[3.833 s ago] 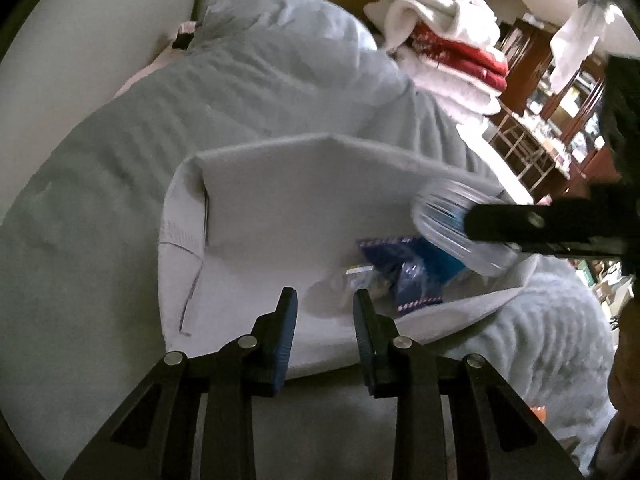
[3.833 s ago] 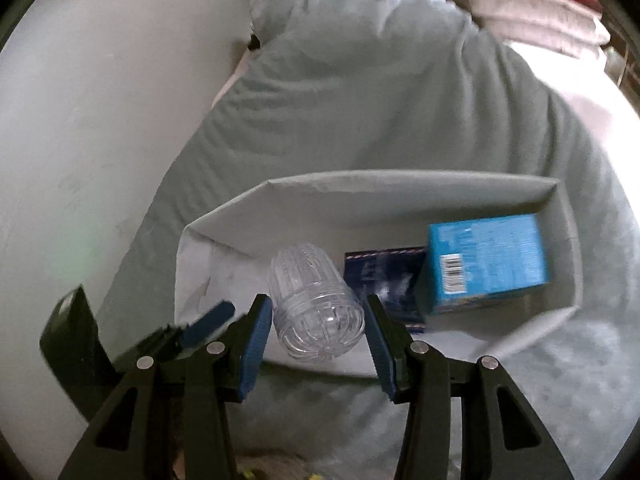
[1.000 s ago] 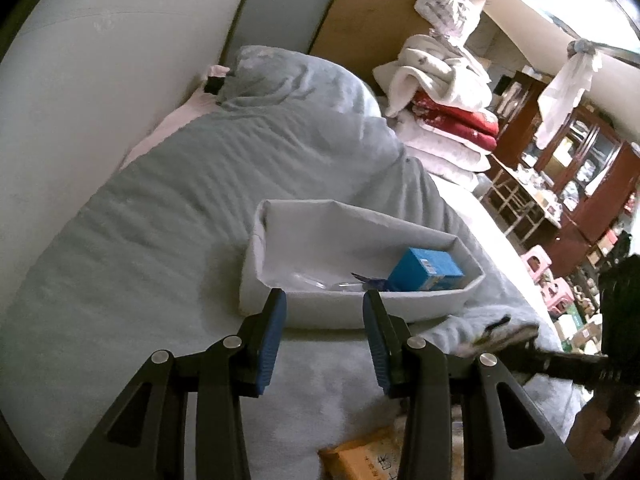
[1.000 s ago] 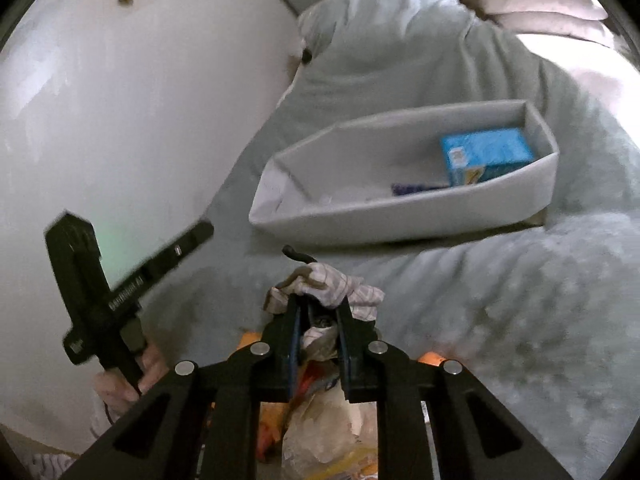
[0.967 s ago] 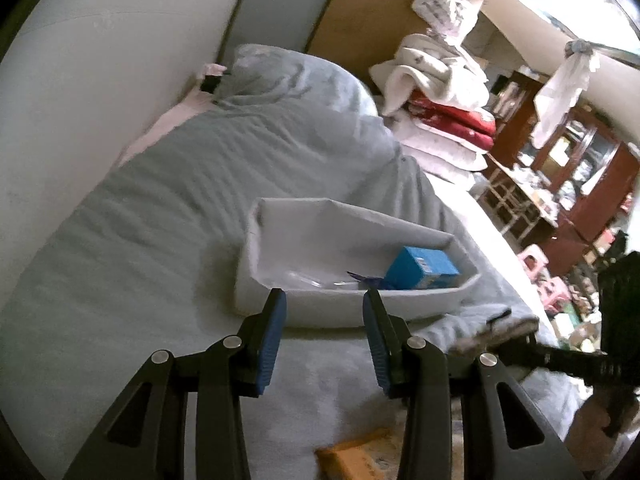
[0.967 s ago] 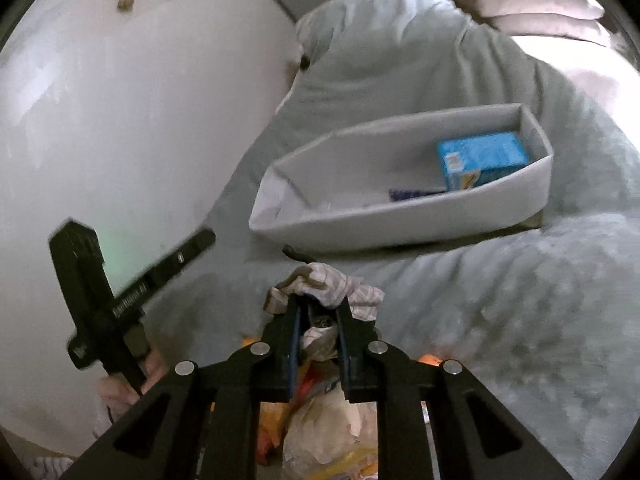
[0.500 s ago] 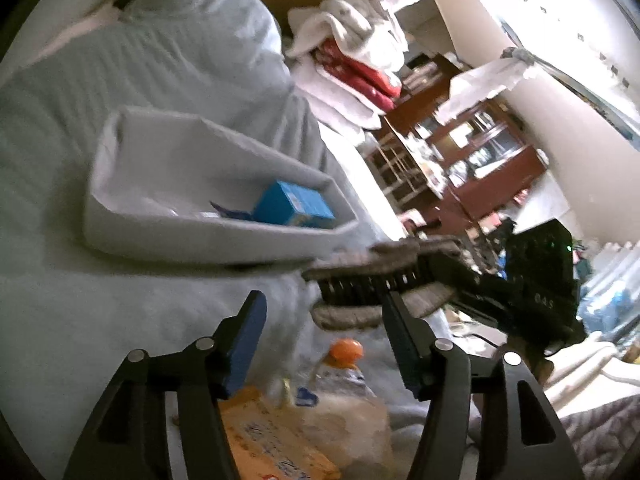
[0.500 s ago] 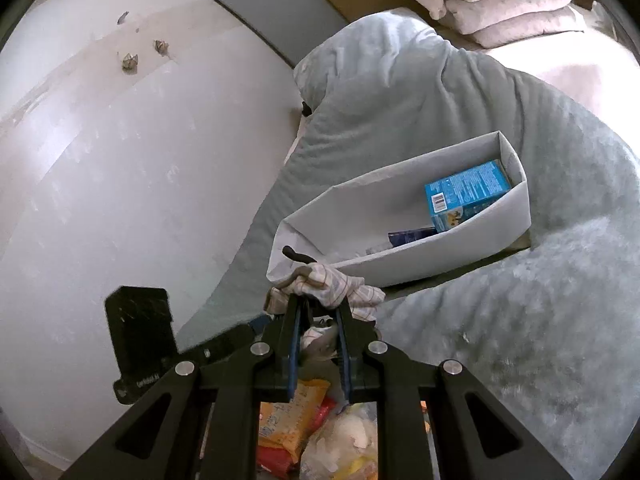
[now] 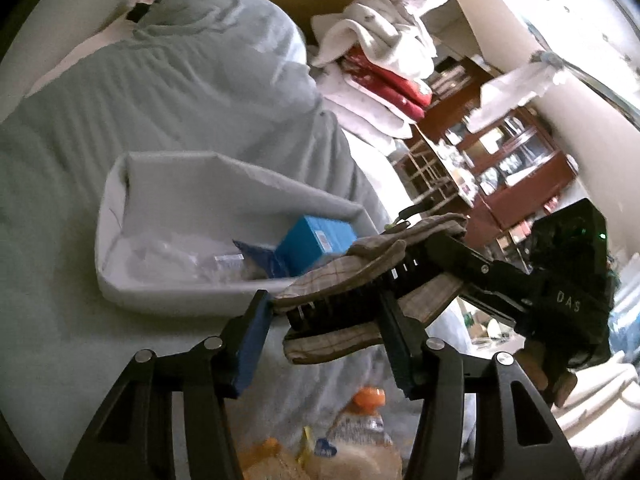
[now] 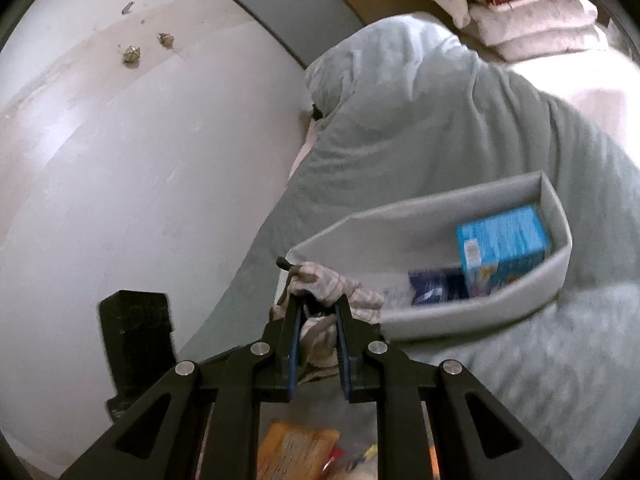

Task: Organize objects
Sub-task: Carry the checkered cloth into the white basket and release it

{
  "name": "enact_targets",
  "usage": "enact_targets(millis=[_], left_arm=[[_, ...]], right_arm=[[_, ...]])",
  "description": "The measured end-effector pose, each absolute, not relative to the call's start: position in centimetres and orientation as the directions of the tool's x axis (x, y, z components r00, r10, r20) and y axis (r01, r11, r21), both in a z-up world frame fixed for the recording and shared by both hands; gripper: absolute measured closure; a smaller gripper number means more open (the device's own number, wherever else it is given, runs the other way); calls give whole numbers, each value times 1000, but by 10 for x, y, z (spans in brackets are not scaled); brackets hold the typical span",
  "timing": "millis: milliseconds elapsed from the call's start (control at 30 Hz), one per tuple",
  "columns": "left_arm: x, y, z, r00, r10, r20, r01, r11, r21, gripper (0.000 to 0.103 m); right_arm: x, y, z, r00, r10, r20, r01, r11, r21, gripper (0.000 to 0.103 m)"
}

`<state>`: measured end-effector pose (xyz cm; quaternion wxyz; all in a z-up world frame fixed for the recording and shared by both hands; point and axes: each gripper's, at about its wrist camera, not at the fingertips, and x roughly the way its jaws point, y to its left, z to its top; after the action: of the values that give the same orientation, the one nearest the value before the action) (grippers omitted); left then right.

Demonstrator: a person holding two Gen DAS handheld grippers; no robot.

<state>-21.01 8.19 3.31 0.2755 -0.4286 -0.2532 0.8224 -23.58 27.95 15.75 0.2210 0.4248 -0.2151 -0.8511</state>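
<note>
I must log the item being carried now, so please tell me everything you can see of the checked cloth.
The checked cloth is soft woven fabric, beige with thin dark lines forming squares. It is crumpled and folded, not spread flat. The right tool is shut on it and holds it in the air near the front wall of the grey bin; loose folds hang below the tool's fingers. A dark loop or cord sticks out at its far end. In the left view it hangs between the left tool's fingers, which do not press it.

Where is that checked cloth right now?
The checked cloth is clamped in the right gripper, held above the bed just short of the grey bin's near left corner.
</note>
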Motion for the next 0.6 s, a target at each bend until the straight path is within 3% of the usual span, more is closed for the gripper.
enact_targets(millis=[333,433,600], left_arm=[[-272,68,33,-561,545,-624,-116,-798,-592,47],[-291,76,18,-571,431,-699,-78,-876,-476,47],[-299,81,-10,-592,287,-753,-35,-943,-331,50]], right_arm=[[-294,265,139,-559,-546,-624,107,-794,598,88],[-316,258,113,-544,-537,-645,36,-783,621,87],[-334,247,66,-530,-518,-672,-25,-782,622,85]])
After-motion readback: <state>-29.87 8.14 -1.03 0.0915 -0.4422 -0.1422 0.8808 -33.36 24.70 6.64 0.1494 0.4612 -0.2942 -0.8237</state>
